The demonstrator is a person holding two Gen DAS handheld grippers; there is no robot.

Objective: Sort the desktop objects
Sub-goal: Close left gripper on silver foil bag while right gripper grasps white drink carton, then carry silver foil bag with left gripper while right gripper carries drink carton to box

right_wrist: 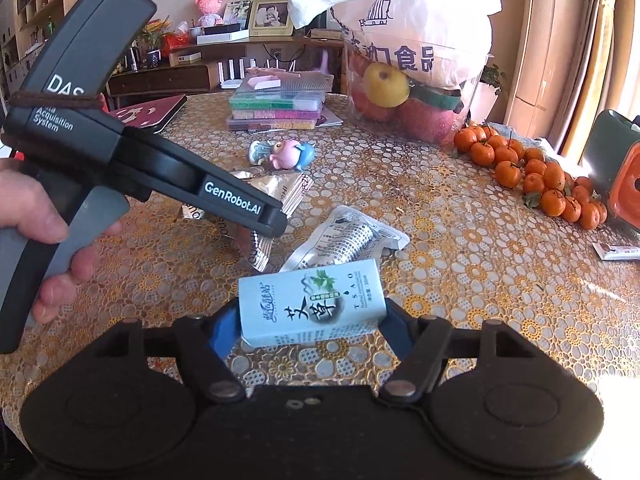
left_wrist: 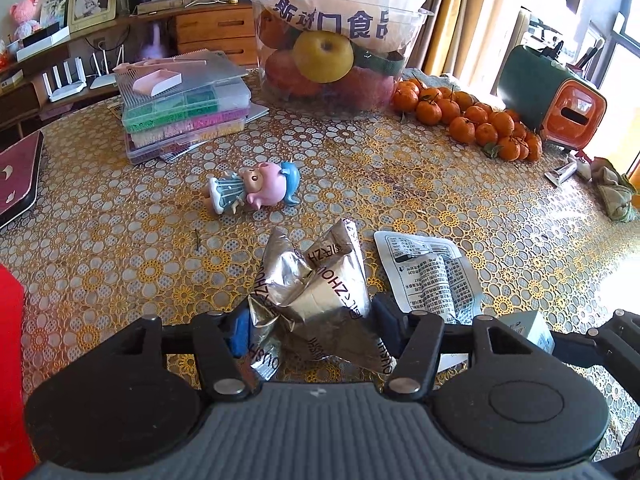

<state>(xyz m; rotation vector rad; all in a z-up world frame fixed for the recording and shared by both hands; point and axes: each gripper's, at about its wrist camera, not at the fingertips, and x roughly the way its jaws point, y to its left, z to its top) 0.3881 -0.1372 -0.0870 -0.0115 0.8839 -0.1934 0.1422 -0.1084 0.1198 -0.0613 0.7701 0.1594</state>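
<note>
Hand at far left wrapped round grey handle, left gripper angled down over floral tablecloth, fingers wide apart, flanking crumpled silver foil packet; grip on it cannot be told. White printed sachet flat just right of foil. Right gripper low, level, clamped on pale blue carton, tilted, at table's near edge.

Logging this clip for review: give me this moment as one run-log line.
left gripper: shut on silver foil packet | right gripper: shut on pale blue box | white sachet, pig toy: lying on table
</note>
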